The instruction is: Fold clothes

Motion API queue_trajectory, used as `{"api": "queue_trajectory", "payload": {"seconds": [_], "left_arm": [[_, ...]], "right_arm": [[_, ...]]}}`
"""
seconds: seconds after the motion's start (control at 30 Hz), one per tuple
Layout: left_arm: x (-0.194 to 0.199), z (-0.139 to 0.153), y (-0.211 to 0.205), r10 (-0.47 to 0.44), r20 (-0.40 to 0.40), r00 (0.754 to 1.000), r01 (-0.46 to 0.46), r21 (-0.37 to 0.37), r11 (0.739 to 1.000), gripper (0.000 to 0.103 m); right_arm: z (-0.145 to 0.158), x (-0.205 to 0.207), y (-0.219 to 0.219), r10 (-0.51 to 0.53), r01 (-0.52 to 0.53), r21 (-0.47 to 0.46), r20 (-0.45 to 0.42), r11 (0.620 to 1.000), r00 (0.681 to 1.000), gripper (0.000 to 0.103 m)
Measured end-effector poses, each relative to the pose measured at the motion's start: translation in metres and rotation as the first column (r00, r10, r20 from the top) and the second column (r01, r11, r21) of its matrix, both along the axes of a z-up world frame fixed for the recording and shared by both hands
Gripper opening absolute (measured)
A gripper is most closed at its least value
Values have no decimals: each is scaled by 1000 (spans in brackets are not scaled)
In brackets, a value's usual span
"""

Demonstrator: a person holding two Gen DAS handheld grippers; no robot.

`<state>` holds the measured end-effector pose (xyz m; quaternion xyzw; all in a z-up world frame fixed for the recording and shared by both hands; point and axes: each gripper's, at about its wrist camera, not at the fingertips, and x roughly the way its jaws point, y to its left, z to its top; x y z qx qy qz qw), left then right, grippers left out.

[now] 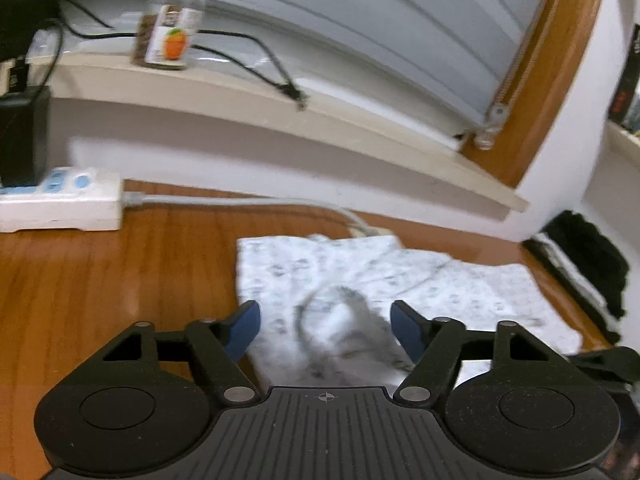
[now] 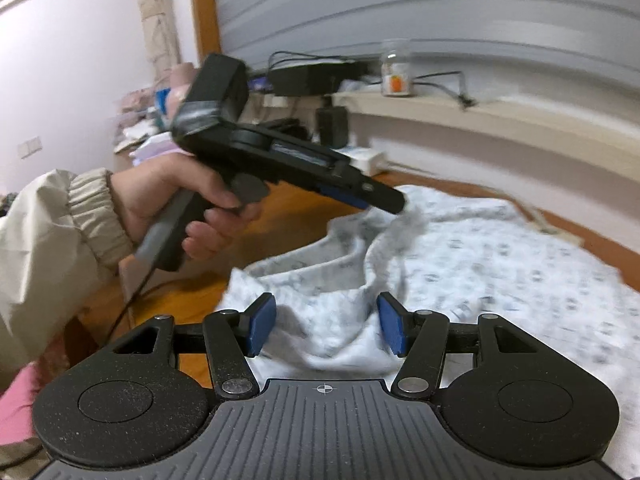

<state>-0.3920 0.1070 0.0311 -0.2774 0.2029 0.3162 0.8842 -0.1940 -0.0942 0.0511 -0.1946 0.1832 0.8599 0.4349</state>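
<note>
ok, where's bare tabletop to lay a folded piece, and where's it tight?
Bare wood lies left of the patterned garment, bordered by the white power strip at the back. The ledge is bare between the jar and cable end. Tight: right edge, where dark clothing meets the garment.
</note>
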Motion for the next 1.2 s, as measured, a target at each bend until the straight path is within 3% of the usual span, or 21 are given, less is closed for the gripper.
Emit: {"api": "queue_trajectory", "payload": {"seconds": [0.03,0.1,0.17,0.3,0.4,0.67,0.77,0.83,0.87,0.93,1.07,1.2], "left_arm": [[-2,-2,2,19,-5,1000,-19,-2,1000,52],[-11,-6,8,56,9,998,-56,-27,998,40],[-21,-7,11,106,27,994,-105,-33,994,40],[-37,-3,12,117,91,989,-113,-43,993,40],[-36,2,6,72,112,991,-69,-30,997,72],[10,2,0,-27,18,999,26,13,1000,72],[21,1,-1,-45,-16,999,46,21,999,56],[19,4,-2,-57,-6,998,57,22,998,16],[18,6,-2,-63,-1,998,63,23,998,6],[11,15,-4,-61,42,997,58,55,997,5],[-17,53,-5,-40,253,967,6,135,991,5],[-9,56,11,72,180,981,-100,154,983,5]], "right_arm": [[1,-3,0,37,-38,-6,-27,999,999,56],[3,-7,-1,112,-113,-13,-78,993,991,56],[4,-9,-5,147,-148,-5,-98,989,984,56],[7,-1,-10,120,-117,28,-102,993,988,56],[12,15,-18,58,-52,73,-89,996,994,58],[11,80,-16,-174,174,126,-15,977,985,62],[3,102,-10,-244,245,92,-18,965,970,62],[-3,113,-5,-274,275,63,-19,959,961,62],[-5,114,-4,-278,278,53,-14,959,960,62],[-11,114,-2,-278,278,34,10,960,960,62],[-18,107,-4,-296,294,41,79,955,952,62],[-14,109,-10,-340,335,77,71,939,938,62]]}}
